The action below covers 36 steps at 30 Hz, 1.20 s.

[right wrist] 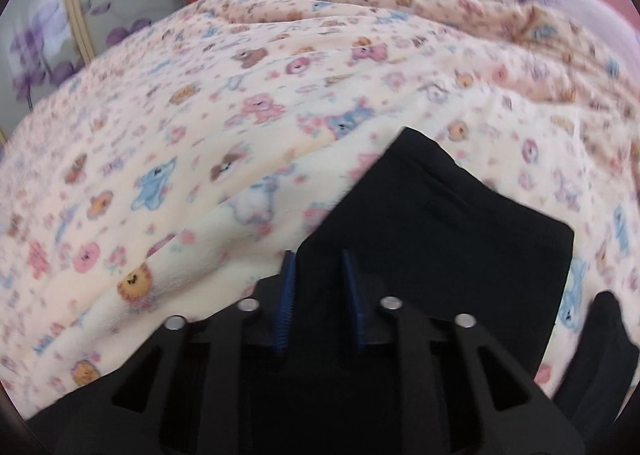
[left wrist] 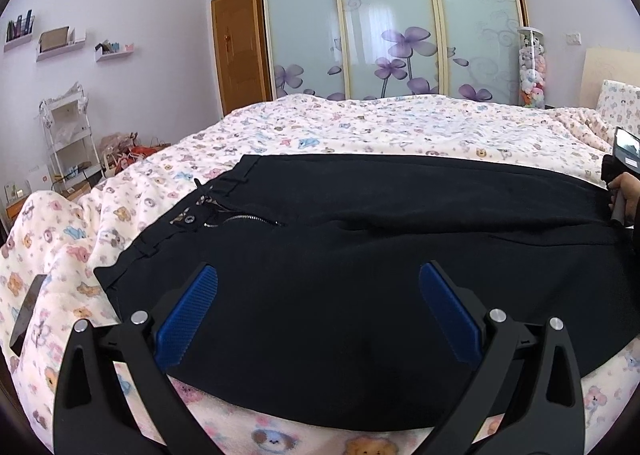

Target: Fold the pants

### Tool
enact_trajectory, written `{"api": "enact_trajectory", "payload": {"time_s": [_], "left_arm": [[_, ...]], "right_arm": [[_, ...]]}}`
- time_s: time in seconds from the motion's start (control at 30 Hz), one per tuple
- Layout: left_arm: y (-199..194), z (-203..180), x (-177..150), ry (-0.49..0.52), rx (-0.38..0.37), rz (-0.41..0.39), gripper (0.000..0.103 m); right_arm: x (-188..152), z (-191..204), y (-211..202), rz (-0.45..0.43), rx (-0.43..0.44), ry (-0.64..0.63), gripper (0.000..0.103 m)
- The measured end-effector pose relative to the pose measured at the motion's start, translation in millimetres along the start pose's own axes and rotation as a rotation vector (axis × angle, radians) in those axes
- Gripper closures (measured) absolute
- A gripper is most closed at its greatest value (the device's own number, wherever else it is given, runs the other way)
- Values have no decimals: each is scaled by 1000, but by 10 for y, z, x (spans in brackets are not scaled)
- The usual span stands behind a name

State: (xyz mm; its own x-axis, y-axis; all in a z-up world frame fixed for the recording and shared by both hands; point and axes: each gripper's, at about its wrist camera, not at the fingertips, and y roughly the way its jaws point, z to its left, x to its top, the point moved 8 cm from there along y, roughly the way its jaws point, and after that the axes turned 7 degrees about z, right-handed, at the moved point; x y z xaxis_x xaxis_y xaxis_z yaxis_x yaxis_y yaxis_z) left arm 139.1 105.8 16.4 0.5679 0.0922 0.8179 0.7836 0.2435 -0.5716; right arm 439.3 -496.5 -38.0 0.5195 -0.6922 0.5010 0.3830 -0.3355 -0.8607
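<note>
Left gripper (left wrist: 318, 275) hovers over the black pants (left wrist: 360, 223), fingers spread wide; right gripper (right wrist: 318, 261) fingers pinch a pant leg.

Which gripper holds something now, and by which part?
The right gripper holds the pants near a leg end. The left gripper is open, holding nothing.

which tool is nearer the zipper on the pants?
Left. The left tool hangs open over the pants near the waist, with the zipper just ahead of it. The right tool is closed on cloth at the leg end, far from the zipper.
</note>
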Motion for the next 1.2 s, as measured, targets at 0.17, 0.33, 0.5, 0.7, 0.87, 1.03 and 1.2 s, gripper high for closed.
{"api": "enact_trajectory", "payload": {"time_s": [0.17, 0.33, 0.5, 0.7, 0.87, 1.03, 1.2], "left_arm": [[95, 10, -92, -26, -59, 73, 2], [131, 7, -159, -39, -93, 110, 2], [85, 4, -189, -44, -111, 108, 2], [25, 8, -185, -54, -104, 94, 2], [16, 50, -216, -132, -176, 108, 2], [130, 142, -222, -346, -374, 206, 2], [154, 275, 1, -350, -382, 213, 2]], "right_arm": [[-93, -210, -93, 37, 196, 121, 96], [-241, -435, -288, 67, 376, 195, 99], [-475, -624, -589, 57, 446, 137, 99], [-1074, -941, -1016, 61, 500, 3, 100], [-1384, -1153, -1331, 13, 536, -75, 100], [-1505, -1310, -1541, -46, 596, -94, 100], [-1523, -1446, -1754, -124, 630, -120, 100]]}}
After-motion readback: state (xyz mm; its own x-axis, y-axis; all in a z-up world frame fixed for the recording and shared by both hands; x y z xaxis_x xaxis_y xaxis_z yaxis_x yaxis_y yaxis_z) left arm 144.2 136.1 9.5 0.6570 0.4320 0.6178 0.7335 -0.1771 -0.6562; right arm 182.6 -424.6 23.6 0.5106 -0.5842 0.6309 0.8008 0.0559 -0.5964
